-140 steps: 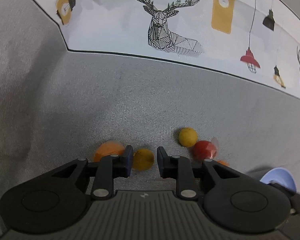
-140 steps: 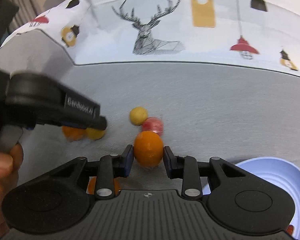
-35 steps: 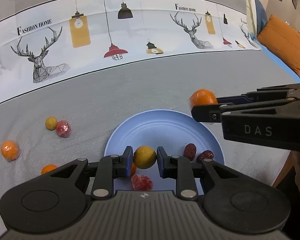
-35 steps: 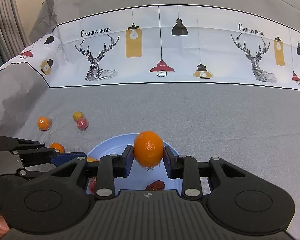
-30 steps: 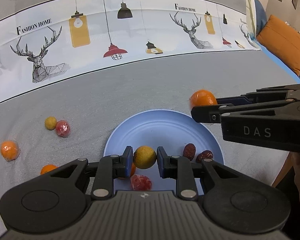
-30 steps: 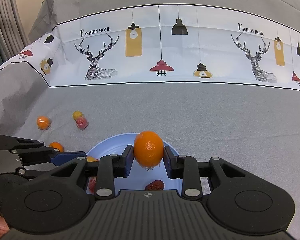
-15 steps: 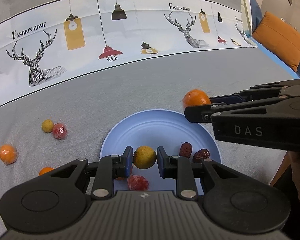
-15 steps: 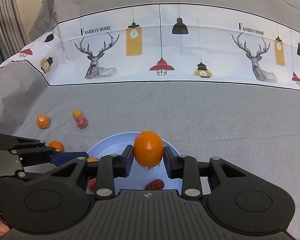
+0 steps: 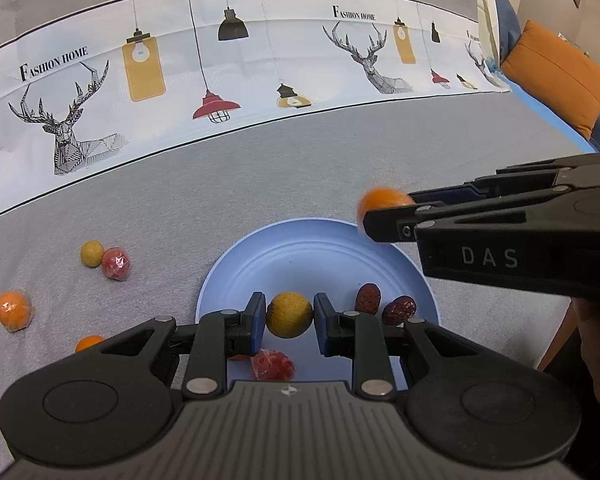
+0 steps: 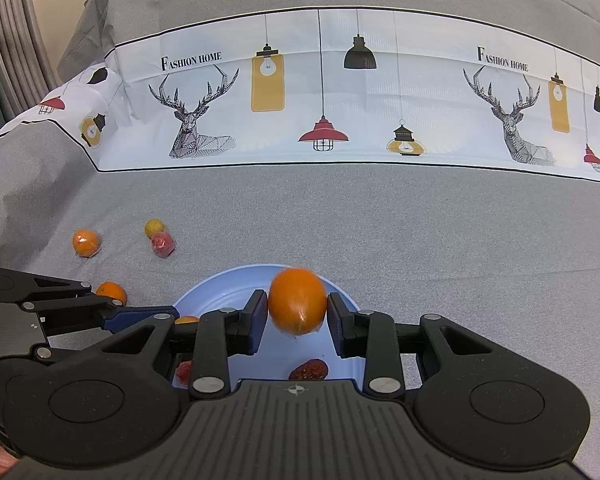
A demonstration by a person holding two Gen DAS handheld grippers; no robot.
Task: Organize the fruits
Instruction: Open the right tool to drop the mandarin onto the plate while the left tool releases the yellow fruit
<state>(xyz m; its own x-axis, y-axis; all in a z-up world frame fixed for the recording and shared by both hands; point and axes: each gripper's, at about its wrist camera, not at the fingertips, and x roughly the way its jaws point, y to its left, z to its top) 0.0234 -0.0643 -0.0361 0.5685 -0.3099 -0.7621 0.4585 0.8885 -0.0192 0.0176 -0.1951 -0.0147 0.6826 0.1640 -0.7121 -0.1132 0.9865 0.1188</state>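
Right gripper (image 10: 296, 312): around the orange (image 10: 297, 306), frame centre.
Plate (image 10: 220, 280): under the orange.
Left gripper (image 10: 148, 314): lower left.

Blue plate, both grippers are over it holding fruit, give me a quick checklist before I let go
1. Left gripper holds the yellow fruit between its pads: ok.
2. Right gripper holds the orange: ok.
3. Both fruits are above the blue plate: ok.
4. Bare plate under each fruit, clear of the red dates and the wrapped red fruit: cannot tell.
5. The two grippers are apart: ok.
6. All fruit collected: not ok, four pieces are on the grey cloth.
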